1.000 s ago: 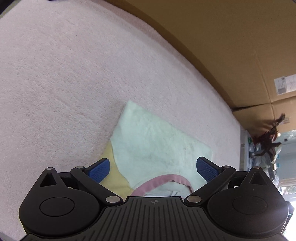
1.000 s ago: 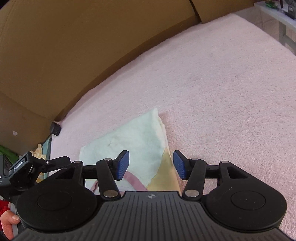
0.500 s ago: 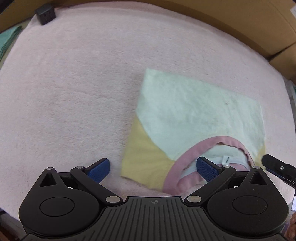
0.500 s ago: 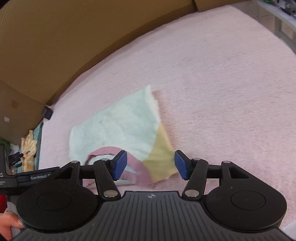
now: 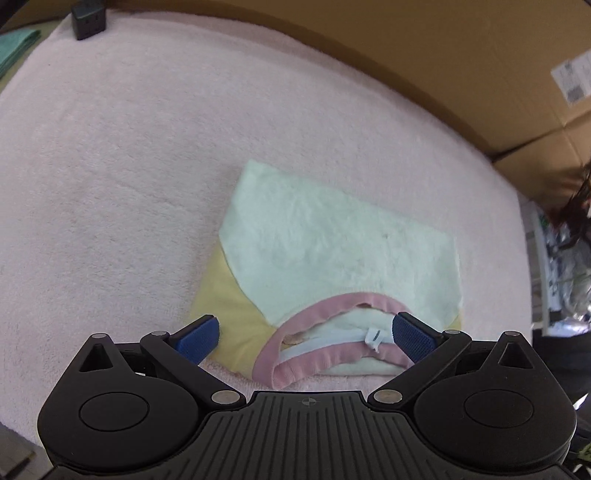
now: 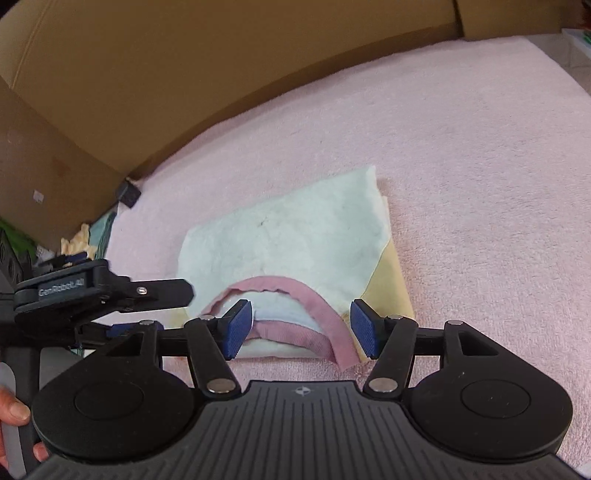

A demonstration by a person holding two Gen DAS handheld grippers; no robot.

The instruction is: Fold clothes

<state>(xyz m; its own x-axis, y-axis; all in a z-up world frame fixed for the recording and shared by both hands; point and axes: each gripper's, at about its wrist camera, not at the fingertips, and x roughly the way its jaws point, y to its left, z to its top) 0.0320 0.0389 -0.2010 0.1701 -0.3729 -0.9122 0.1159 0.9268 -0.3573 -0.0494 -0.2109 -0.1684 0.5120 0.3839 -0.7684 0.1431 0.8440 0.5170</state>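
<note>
A folded garment (image 5: 332, 251) of pale green fleece, with yellow sides and a pink collar (image 5: 288, 354), lies flat on the pink blanket (image 5: 110, 147). My left gripper (image 5: 304, 334) hovers over its near edge, open wide; the collar and a white label sit between its blue pads without touching them. In the right wrist view the same garment (image 6: 288, 240) lies ahead. My right gripper (image 6: 301, 328) is open over the collar (image 6: 325, 317), holding nothing. A finger (image 6: 162, 291) of the left gripper reaches in from the left, just above the garment's left corner.
Brown cardboard walls (image 5: 406, 55) run along the blanket's far edge. A small black box (image 5: 88, 18) stands at the far left corner beside green cloth (image 5: 14, 48). Clutter (image 5: 561, 258) lies beyond the right edge. A person's hand (image 6: 11, 410) holds the left gripper's handle.
Both grippers drew back toward the garment's near edge, so the whole collar now shows between their pads. The left gripper swung across and rolled. The garment lies where it was.
</note>
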